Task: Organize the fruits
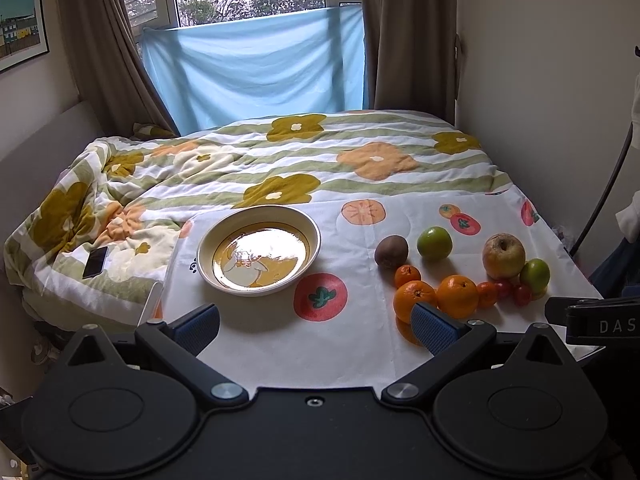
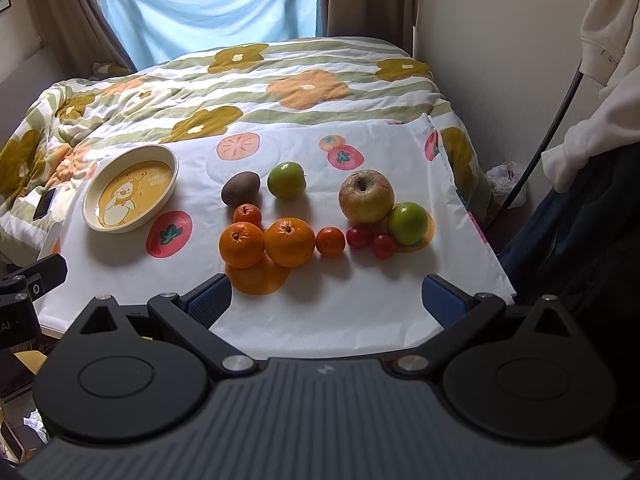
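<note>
A cream and yellow bowl [image 1: 259, 251] [image 2: 130, 188] sits empty on a white fruit-print cloth [image 1: 352, 344] [image 2: 320, 304]. To its right lie a kiwi [image 2: 240, 188], two green apples [image 2: 287, 180] [image 2: 407, 222], a yellow-red apple [image 2: 365, 195], two oranges [image 2: 241, 244] [image 2: 290, 242], two small mandarins [image 2: 247, 215] [image 2: 330, 241] and two cherry tomatoes [image 2: 359, 236]. My left gripper [image 1: 316, 326] is open and empty, near the cloth's front edge, between the bowl and the oranges [image 1: 414, 298]. My right gripper [image 2: 326, 304] is open and empty, in front of the fruit.
The cloth lies on a bed with a flowered quilt [image 1: 280, 160]. A phone [image 1: 95, 262] lies on the quilt left of the bowl. A wall runs along the right side [image 2: 500, 60]. Clothes [image 2: 600, 80] and a dark cable [image 2: 552, 128] hang at the right.
</note>
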`<state>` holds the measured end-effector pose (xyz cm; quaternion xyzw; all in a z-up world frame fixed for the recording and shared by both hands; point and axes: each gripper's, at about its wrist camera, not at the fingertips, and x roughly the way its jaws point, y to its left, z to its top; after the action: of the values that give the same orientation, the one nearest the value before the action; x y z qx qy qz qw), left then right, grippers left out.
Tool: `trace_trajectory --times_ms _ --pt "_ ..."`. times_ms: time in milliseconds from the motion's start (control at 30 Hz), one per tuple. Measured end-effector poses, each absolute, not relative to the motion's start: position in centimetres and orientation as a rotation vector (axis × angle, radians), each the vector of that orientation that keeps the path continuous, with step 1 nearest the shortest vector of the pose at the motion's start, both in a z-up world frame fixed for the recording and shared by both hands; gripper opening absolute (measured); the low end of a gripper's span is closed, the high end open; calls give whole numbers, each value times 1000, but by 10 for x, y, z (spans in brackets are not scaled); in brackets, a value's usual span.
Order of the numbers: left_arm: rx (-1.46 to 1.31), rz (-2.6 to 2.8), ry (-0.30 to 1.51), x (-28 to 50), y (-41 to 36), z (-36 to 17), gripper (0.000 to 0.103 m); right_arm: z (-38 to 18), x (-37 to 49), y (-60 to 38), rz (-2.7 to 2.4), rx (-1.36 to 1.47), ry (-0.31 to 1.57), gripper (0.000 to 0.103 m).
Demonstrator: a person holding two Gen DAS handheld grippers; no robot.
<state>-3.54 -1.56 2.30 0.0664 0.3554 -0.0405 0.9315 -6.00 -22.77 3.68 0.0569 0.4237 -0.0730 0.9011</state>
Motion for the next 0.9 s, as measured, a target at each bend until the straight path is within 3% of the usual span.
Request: trace_trajectory --times_ms 900 --pt "128 -95 726 -33 -16 21 103 37 -52 -230 -148 109 844 103"
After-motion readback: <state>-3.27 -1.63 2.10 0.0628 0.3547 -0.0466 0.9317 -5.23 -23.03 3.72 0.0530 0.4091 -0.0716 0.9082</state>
